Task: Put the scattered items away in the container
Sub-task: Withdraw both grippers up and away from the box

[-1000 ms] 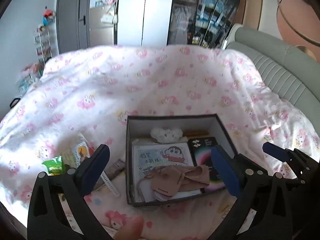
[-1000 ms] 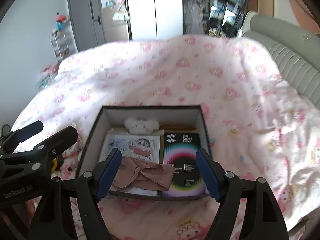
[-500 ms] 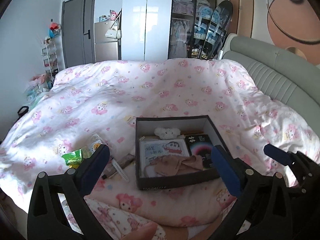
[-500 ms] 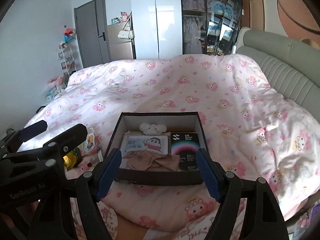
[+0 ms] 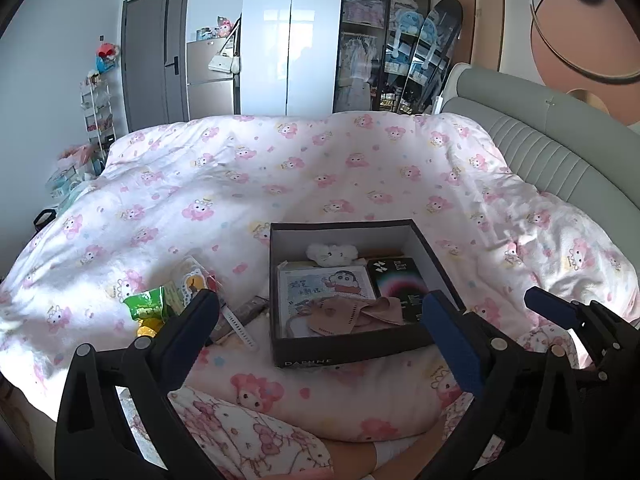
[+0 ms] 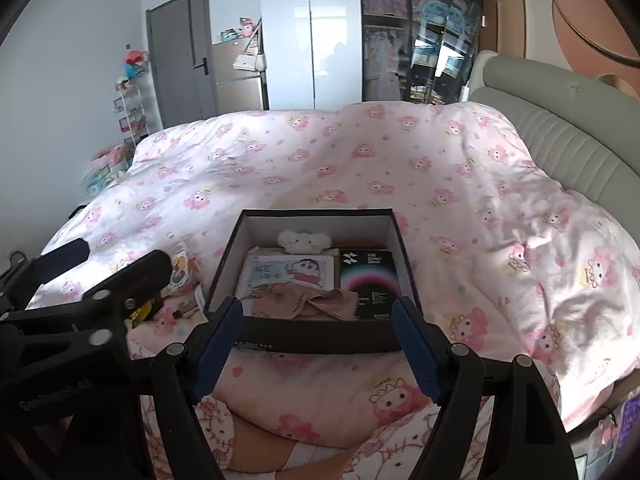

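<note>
Fingers of the left gripper (image 5: 320, 322) and the right gripper (image 6: 318, 340) stand wide apart with nothing between them, both held above the near edge of the bed (image 5: 320, 168), short of the box (image 5: 352, 346). Inside the box, which sits on the pink patterned duvet, lie a white plush toy (image 5: 332, 253), a cartoon booklet (image 5: 326, 284), a black carton (image 5: 398, 286) and a beige cloth (image 5: 346, 314). Left of the box, on the duvet, remain a green packet (image 5: 146, 306), a sticker bag (image 5: 188, 278) and a white strap (image 5: 240, 326).
</note>
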